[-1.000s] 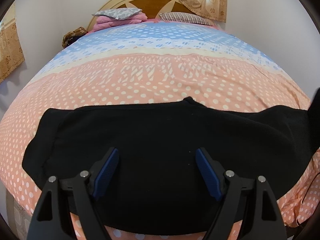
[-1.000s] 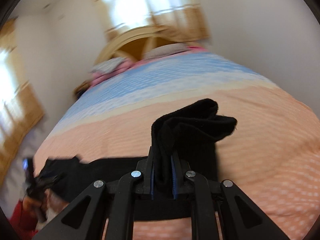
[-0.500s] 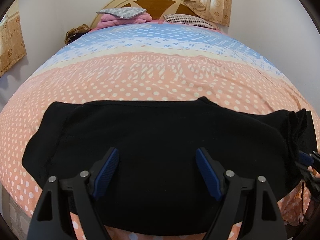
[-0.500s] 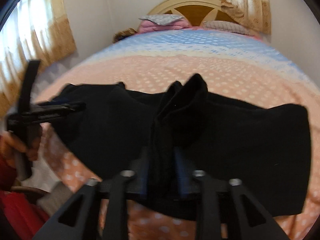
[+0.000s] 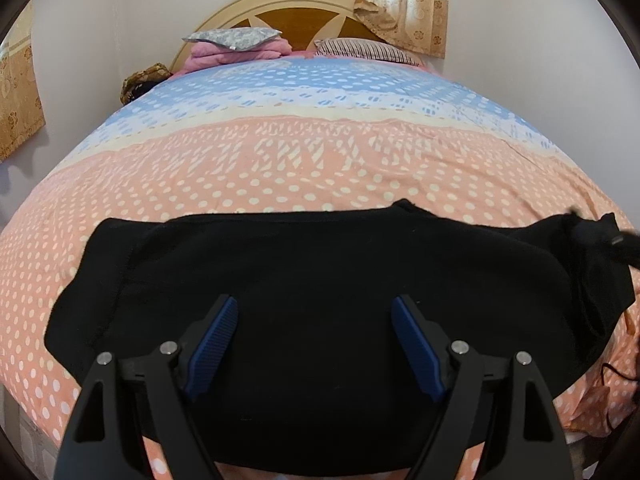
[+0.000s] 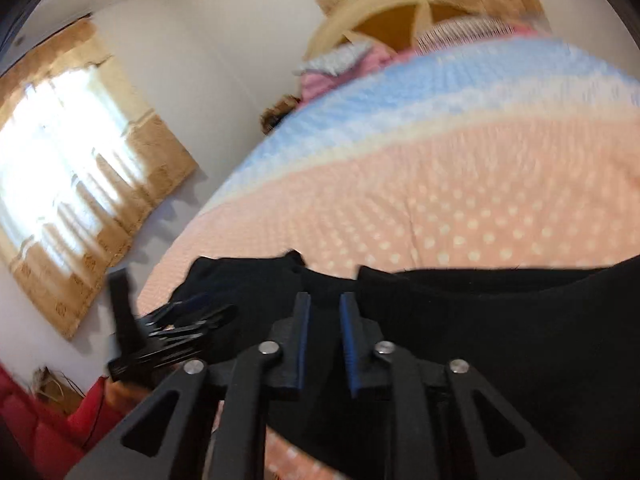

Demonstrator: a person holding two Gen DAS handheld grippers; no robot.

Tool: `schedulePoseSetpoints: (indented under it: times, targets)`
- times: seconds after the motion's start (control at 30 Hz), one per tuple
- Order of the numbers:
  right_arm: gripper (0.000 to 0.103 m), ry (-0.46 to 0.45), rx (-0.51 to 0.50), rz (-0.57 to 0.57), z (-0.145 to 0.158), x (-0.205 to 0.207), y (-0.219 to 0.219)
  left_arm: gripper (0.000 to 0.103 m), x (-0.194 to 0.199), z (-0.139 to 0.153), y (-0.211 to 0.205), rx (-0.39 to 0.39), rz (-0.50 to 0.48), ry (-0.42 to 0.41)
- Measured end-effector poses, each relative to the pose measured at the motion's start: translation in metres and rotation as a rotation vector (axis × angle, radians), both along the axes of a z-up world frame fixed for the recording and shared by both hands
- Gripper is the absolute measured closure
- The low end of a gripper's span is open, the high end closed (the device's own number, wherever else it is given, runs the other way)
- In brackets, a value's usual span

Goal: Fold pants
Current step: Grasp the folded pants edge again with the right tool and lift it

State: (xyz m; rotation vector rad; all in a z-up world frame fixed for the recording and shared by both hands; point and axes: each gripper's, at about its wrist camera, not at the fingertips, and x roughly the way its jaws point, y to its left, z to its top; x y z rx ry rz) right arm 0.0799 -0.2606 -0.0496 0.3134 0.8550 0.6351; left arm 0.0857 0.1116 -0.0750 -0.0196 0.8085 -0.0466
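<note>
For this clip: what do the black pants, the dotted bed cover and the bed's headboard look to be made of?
Black pants: soft, matte knit or fleece-like fabric; it drapes limply, shows no sheen, and has a slightly fuzzy edge. Exact fibre unclear.
Dotted pink-and-blue bed cover: thin printed woven cloth, probably cotton; flat, matte, faintly creased.
Arched headboard: likely wood, with a cream painted frame around glossy brown panels.

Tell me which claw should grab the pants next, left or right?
Left. The left claw is wide open right above the black pants. The right claw has just been closing with nothing in it, off by the pants' end.
</note>
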Motion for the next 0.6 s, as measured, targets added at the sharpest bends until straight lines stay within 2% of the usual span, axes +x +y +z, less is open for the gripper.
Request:
schedulePoseSetpoints:
  times: [0.1, 0.13, 0.17, 0.27, 0.33, 0.4, 0.43, 0.6]
  targets:
    - [0.091, 0.096, -0.018, 0.033, -0.039, 0.021, 0.022, 0.021, 0.001, -0.002, 0.005, -0.004, -0.002, 0.008]
    - [0.091, 0.096, -0.001, 0.027, -0.047, 0.023, 0.027, 0.021, 0.001, -0.003, 0.007, 0.0, -0.001, 0.011]
    - [0.091, 0.085, 0.001, 0.023, -0.047, 0.024, 0.027, 0.021, 0.0, -0.004, 0.009, 0.007, 0.0, 0.011]
    - [0.089, 0.123, -0.022, 0.058, -0.036, 0.033, 0.036, 0.021, -0.003, -0.01, 0.015, -0.001, -0.002, 0.016]
    - [0.089, 0.075, -0.018, 0.098, -0.018, 0.035, 0.04, 0.021, -0.006, -0.013, 0.017, -0.01, -0.003, 0.011]
    - [0.089, 0.004, -0.103, 0.131, -0.004, 0.038, 0.052, 0.02, -0.008, -0.013, 0.015, 0.004, -0.011, -0.001]
    - [0.089, -0.044, -0.197, 0.156, 0.0, 0.039, 0.064, 0.02, -0.008, -0.014, 0.014, 0.01, -0.014, -0.001]
    - [0.089, -0.098, -0.446, 0.319, -0.016, 0.037, 0.098, 0.02, -0.009, -0.014, 0.019, -0.005, -0.018, -0.001]
